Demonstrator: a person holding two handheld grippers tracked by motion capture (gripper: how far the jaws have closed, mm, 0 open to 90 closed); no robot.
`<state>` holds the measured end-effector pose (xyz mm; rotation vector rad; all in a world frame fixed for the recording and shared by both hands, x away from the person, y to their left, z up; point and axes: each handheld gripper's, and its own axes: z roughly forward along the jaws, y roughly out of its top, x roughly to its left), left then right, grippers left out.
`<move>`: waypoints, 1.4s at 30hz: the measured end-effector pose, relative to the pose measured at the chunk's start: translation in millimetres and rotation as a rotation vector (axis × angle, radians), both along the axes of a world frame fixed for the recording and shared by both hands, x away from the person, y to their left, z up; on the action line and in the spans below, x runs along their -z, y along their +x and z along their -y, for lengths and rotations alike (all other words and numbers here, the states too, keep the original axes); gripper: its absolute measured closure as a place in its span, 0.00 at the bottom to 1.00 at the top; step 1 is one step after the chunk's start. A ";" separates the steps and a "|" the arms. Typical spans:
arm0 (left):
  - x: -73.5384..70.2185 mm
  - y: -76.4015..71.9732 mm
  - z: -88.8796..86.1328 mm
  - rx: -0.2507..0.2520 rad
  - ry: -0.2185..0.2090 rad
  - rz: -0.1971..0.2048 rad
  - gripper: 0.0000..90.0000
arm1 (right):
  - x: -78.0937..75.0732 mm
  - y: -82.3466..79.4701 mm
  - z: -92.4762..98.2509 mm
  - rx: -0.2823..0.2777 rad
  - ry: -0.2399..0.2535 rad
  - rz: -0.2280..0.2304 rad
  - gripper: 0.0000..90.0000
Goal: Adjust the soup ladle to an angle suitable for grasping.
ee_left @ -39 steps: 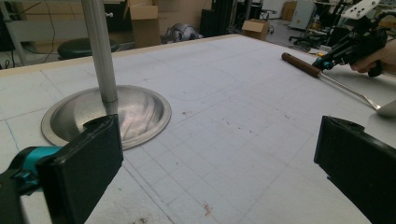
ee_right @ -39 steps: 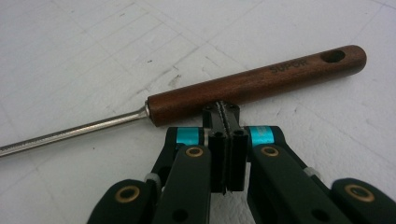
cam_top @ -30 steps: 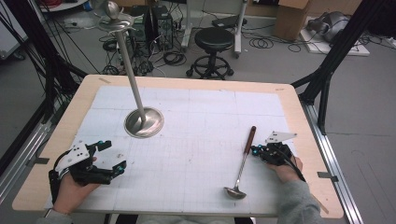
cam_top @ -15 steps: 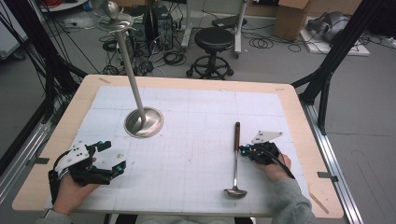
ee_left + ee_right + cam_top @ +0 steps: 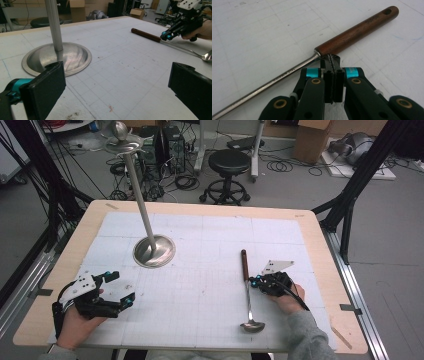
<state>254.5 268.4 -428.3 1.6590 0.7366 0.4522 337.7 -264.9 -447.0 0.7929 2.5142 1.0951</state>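
high view looks down on the table [image 5: 210, 215]; gripper views sit low, sharing the ladle [image 5: 246, 290].

The left gripper [image 5: 116, 288] lay low at the near left, held in the left hand [image 5: 75, 322], and its fingers [image 5: 46, 91] stood wide apart. The right gripper [image 5: 256, 281] was held in the right hand [image 5: 290, 301] at the near right, with its fingers [image 5: 327, 82] pressed together and pointing to the left in the high view.
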 end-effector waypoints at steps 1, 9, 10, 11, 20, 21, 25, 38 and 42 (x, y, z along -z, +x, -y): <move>0.0 -0.1 -0.2 0.001 -0.001 -0.001 0.02 | -0.1 0.6 -1.2 -0.002 -0.005 0.004 1.00; 0.3 -1.0 -0.7 -0.004 -0.005 -0.006 0.02 | 1.1 4.8 -9.4 -0.042 0.017 -0.002 1.00; 0.4 -1.2 -0.7 -0.003 -0.004 -0.006 0.02 | 1.2 5.3 -11.0 -0.047 0.019 -0.003 1.00; 0.5 -1.3 -0.8 -0.002 -0.004 -0.005 0.02 | 1.2 6.2 -12.2 -0.051 0.019 -0.002 1.00; 0.5 -4.4 -3.9 -0.011 -0.004 -0.010 0.02 | 1.3 6.9 -28.7 -0.106 0.027 -0.013 1.00; 0.4 -4.6 -4.5 -0.011 0.001 -0.008 0.02 | 1.0 7.8 -30.0 -0.117 0.022 -0.010 1.00; 0.4 -6.5 -6.0 -0.019 -0.003 -0.010 0.02 | 0.2 8.2 -37.4 -0.142 0.022 -0.021 1.00; 0.4 -11.9 -11.3 -0.037 -0.002 -0.011 0.02 | -2.1 8.3 -61.8 -0.231 0.001 -0.033 1.00; 0.2 -13.0 -12.3 -0.039 -0.004 -0.011 0.02 | -1.9 8.3 -65.8 -0.268 0.006 -0.037 1.00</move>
